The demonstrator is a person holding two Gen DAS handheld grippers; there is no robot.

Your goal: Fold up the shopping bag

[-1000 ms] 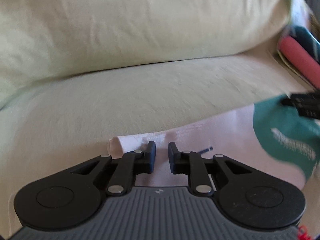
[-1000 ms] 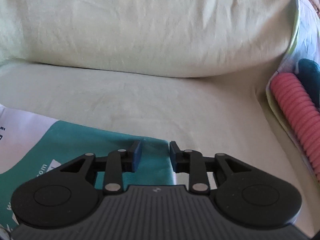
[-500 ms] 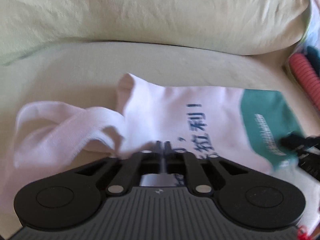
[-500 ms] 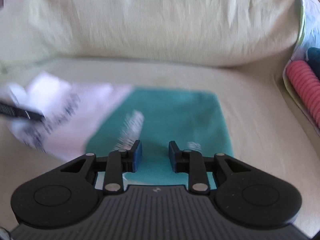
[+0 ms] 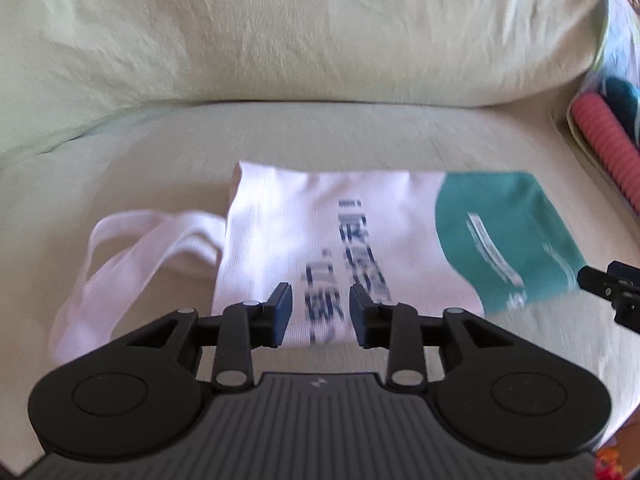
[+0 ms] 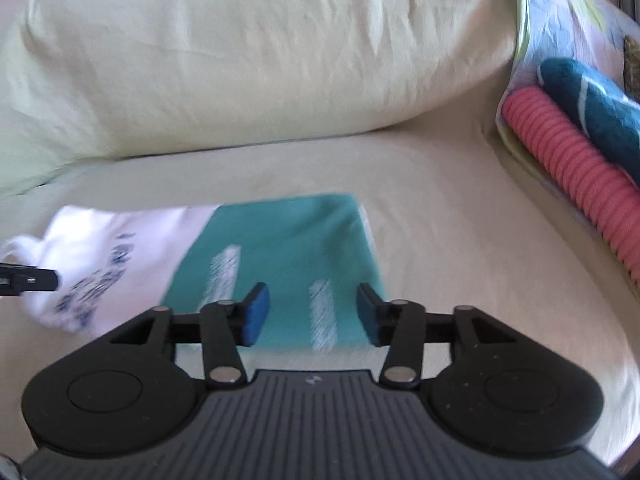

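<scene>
A white cloth shopping bag point(image 5: 304, 232) with dark blue lettering and a teal bottom part point(image 5: 500, 224) lies flat on a pale green sofa seat point(image 5: 280, 140). Its two white handles point(image 5: 132, 240) trail off to the left. My left gripper point(image 5: 320, 308) hovers over the bag's near edge at the lettering, jaws opening, nothing pinched between them. In the right wrist view the teal part point(image 6: 288, 248) lies under my right gripper point(image 6: 310, 312), whose jaws are also opening above the cloth without gripping it. The right gripper's tip point(image 5: 608, 284) shows at the left view's right edge.
A large pale green back cushion point(image 5: 280, 32) rises behind the seat. At the right, a pink ribbed roll point(image 6: 572, 168) and a dark teal roll point(image 6: 592, 100) lie on a patterned cloth.
Both grippers have let go of the bag and pulled back and up. The left one was shut on the cloth half a second ago. The bag now lies folded over, lettering up.
</scene>
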